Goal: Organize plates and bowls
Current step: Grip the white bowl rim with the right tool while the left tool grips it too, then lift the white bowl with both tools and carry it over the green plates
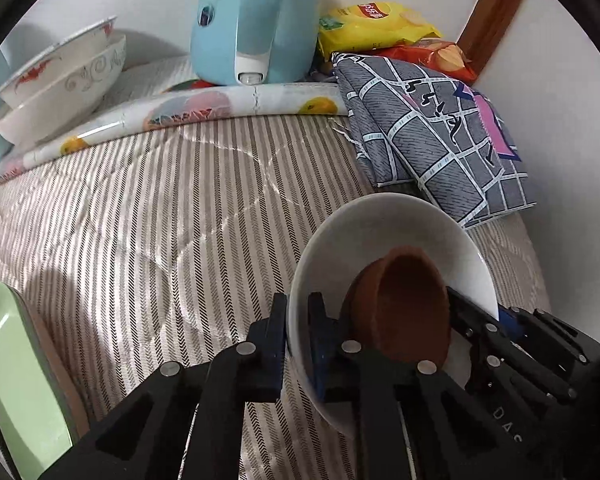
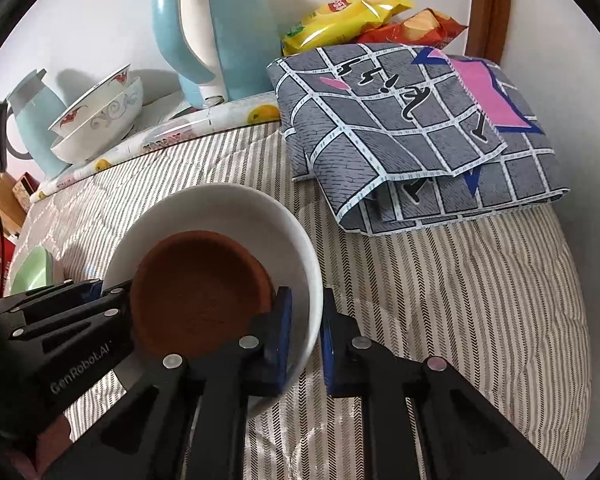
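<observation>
A white bowl point(image 1: 380, 224) point(image 2: 220, 204) rests on the striped bed cover point(image 1: 160, 220), with a small brown bowl point(image 1: 408, 304) point(image 2: 200, 288) lying tilted inside it. My left gripper point(image 1: 298, 316) is shut on the white bowl's left rim, one finger inside and one outside. My right gripper point(image 2: 306, 320) is shut on the opposite rim in the same way. Each gripper shows in the other's view, the right gripper point(image 1: 496, 316) past the brown bowl and the left gripper point(image 2: 88, 292) at the bowl's far side.
Two patterned white bowls point(image 1: 60, 80) point(image 2: 100, 120) are stacked at the back left beside a light blue kettle point(image 1: 256, 20). A folded grey checked cloth point(image 1: 440, 140) and snack bags point(image 1: 372, 24) lie at the back right. A pale green dish point(image 1: 16, 380) sits at the near left.
</observation>
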